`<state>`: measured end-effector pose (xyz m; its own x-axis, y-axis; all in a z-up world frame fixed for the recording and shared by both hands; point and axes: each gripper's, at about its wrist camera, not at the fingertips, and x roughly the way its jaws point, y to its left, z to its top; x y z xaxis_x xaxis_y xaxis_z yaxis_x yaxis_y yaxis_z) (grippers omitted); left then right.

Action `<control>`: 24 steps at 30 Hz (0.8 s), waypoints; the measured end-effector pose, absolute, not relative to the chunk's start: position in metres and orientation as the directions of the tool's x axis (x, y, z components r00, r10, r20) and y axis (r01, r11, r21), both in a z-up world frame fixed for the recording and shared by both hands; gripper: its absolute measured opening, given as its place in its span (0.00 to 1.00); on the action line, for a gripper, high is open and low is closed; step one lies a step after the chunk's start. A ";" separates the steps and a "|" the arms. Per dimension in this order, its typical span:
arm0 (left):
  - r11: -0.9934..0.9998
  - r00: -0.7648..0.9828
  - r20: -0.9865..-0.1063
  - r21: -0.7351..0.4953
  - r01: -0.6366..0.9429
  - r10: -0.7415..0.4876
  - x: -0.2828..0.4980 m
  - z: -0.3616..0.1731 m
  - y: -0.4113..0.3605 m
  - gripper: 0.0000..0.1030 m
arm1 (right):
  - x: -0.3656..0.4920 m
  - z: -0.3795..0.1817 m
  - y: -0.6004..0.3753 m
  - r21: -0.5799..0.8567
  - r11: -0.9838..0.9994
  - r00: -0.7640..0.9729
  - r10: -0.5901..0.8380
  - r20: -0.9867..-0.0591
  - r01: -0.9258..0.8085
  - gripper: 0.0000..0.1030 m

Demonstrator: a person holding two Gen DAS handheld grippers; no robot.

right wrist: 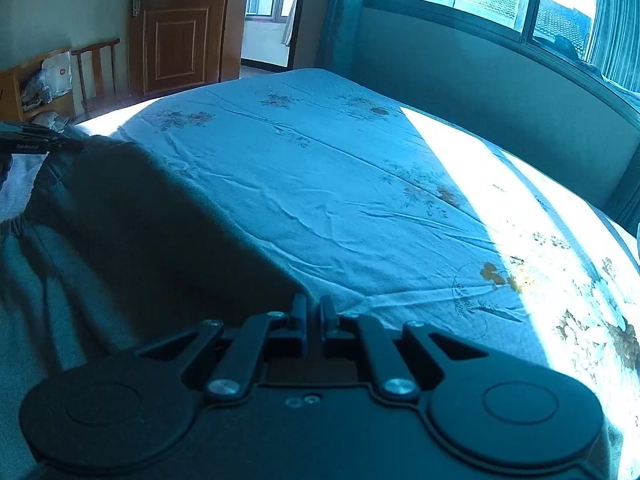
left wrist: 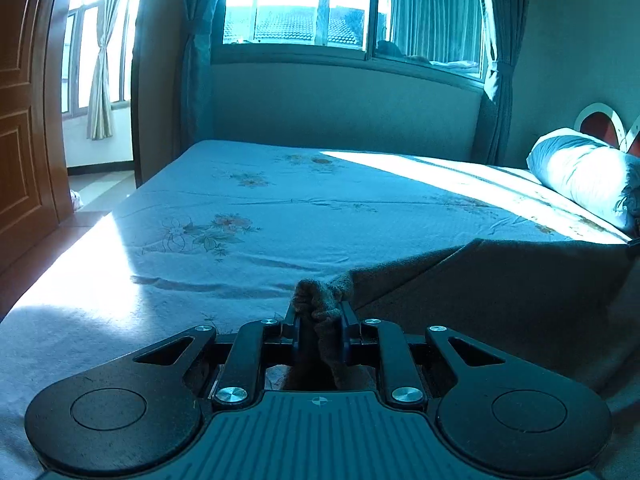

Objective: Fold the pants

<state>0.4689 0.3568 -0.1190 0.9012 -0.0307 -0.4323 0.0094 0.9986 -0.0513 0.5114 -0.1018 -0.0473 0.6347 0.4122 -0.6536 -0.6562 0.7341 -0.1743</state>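
Dark grey pants [left wrist: 500,292] hang as a taut sheet above the bed, stretched between my two grippers. My left gripper [left wrist: 320,308] is shut on a bunched corner of the cloth, which bulges out past its fingertips. In the right wrist view the pants [right wrist: 140,220] fill the left side, with an elastic gathered edge at the far left. Their straight upper edge runs from the left gripper [right wrist: 76,145] down to my right gripper [right wrist: 314,306]. The right gripper's jaws stand together, pinching that end of the edge. The cloth inside them is hidden.
A blue flowered bedsheet [left wrist: 280,208] covers the wide bed under the pants, with a sunlit band across it. A rolled pillow [left wrist: 584,176] lies at the headboard end. A wooden door [right wrist: 176,28], a chair [right wrist: 96,72] and a cluttered shelf [right wrist: 36,88] stand beyond the foot.
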 end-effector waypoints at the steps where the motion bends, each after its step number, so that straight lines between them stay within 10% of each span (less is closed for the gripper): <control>1: 0.998 0.909 -0.414 -0.055 0.021 -0.042 0.460 -0.115 0.358 0.18 | 0.500 -0.043 -0.103 -0.183 0.731 0.640 0.413 -0.648 -0.657 0.00; 11: 0.992 0.929 -0.349 -0.037 0.119 -0.124 0.358 -0.099 0.358 0.17 | 0.394 -0.035 -0.119 -0.209 0.713 0.653 0.430 -0.623 -0.669 0.00; 24: 0.996 0.856 -0.513 0.091 -0.009 0.055 0.241 -0.152 0.343 0.31 | 0.282 -0.110 -0.133 -0.210 0.731 0.661 0.405 -0.632 -0.649 0.00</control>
<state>0.2413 0.3430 -0.1523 0.8564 0.0551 -0.5134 -0.0094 0.9958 0.0912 0.2819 -0.1331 -0.1103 0.6606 0.4052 -0.6320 -0.6493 0.7309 -0.2101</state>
